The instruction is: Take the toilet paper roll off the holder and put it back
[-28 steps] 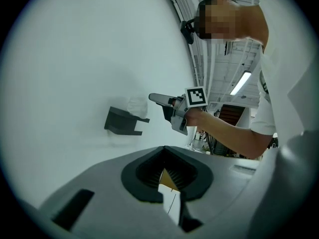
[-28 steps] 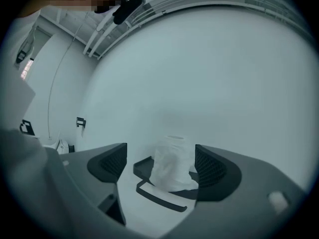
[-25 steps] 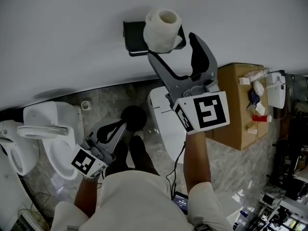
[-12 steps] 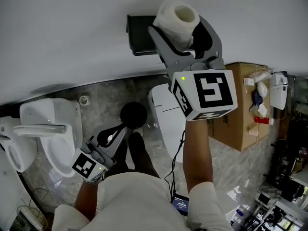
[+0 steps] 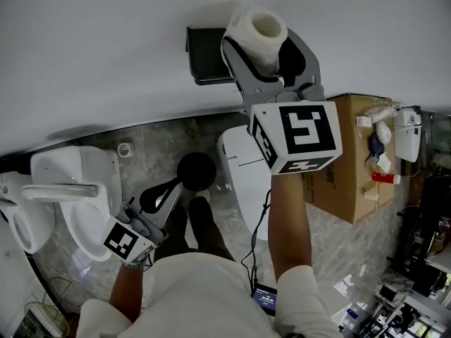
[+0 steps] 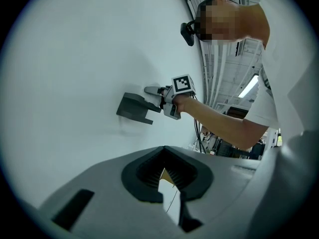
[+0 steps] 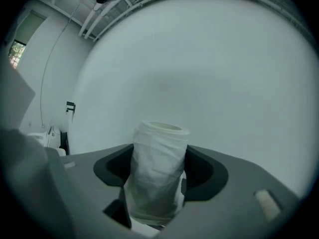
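The white toilet paper roll [image 5: 257,30] stands upright at the black wall holder [image 5: 208,51], just to the holder's right. My right gripper [image 5: 261,41] reaches up to the wall, one jaw on each side of the roll. Its jaws have just been closing, and the pads now touch the roll [image 7: 157,173] on both sides. In the left gripper view the holder [image 6: 134,108] and the right gripper [image 6: 167,94] show against the wall. My left gripper [image 5: 182,184] hangs low over the floor, shut and holding nothing.
A white toilet [image 5: 243,182] with its lid down stands below the holder. A second white fixture [image 5: 77,189] is at the left. A cardboard box [image 5: 352,153] with small items on top sits at the right. A round black object [image 5: 196,169] lies on the floor.
My right gripper moved forward to the wall so the roll sits deep between its jaws, and the jaws narrowed onto it. The left gripper stayed about where it was.
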`<state>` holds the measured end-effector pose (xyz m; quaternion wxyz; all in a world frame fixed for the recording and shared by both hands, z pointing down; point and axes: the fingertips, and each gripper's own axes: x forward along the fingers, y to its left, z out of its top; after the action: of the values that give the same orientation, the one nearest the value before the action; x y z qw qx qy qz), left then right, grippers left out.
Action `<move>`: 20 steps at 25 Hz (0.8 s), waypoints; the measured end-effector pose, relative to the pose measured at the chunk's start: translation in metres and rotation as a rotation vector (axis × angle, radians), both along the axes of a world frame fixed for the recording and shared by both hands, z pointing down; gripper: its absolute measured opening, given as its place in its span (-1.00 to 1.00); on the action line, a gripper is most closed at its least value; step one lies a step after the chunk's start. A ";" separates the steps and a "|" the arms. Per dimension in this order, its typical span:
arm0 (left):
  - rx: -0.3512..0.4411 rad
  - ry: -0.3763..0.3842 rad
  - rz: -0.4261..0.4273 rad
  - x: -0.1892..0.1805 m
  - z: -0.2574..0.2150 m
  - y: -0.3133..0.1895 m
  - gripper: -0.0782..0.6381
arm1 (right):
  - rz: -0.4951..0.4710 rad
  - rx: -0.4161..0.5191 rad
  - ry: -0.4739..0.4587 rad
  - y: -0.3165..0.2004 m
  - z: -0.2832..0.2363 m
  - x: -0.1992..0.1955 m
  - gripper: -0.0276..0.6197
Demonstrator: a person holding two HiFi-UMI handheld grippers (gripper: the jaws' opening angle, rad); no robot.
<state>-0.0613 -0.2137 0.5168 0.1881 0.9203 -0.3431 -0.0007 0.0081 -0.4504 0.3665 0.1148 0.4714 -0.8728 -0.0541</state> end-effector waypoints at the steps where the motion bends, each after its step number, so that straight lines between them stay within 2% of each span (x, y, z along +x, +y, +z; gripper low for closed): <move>1: 0.002 -0.001 0.001 0.000 -0.001 0.000 -0.78 | -0.003 -0.004 0.003 0.001 0.000 0.000 0.03; 9: 0.055 -0.018 0.003 -0.002 -0.025 0.003 -0.78 | -0.028 0.021 -0.013 0.029 -0.025 0.003 0.02; 20: 0.195 -0.030 0.051 0.014 -0.094 0.017 -0.78 | -0.046 0.092 -0.036 0.131 -0.092 0.039 0.02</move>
<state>-0.0472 -0.1969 0.4230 0.0927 0.9425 -0.3206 -0.0157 0.0471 -0.3190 0.2749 0.0761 0.4568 -0.8819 -0.0882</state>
